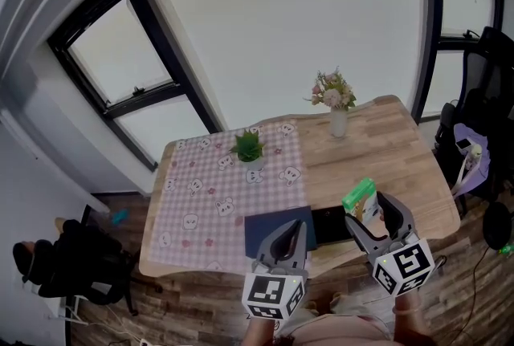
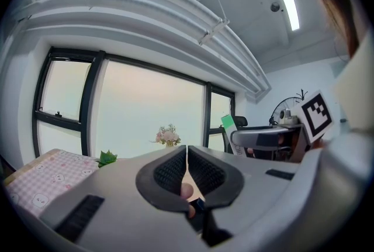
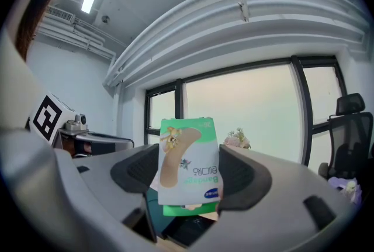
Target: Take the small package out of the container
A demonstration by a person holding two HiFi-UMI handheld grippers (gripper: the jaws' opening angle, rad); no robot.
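A small green-and-white bandage package (image 1: 360, 200) is held up above the table's near edge, and my right gripper (image 1: 368, 209) is shut on it. In the right gripper view the package (image 3: 190, 166) stands upright between the two pads, printed face toward the camera. The dark blue container (image 1: 277, 228) lies flat at the table's front edge, with a black part (image 1: 329, 224) beside it on the right. My left gripper (image 1: 291, 230) hovers over the container, jaws shut with nothing between them (image 2: 186, 154). From the left gripper view the package (image 2: 229, 123) shows at right.
The wooden table (image 1: 377, 152) carries a pink checked cloth (image 1: 201, 192) on its left half, with a small green plant (image 1: 248, 146) on it. A vase of flowers (image 1: 337, 121) stands at the far side. An office chair (image 1: 482, 95) is at right, a dark bag (image 1: 72, 264) on the floor at left.
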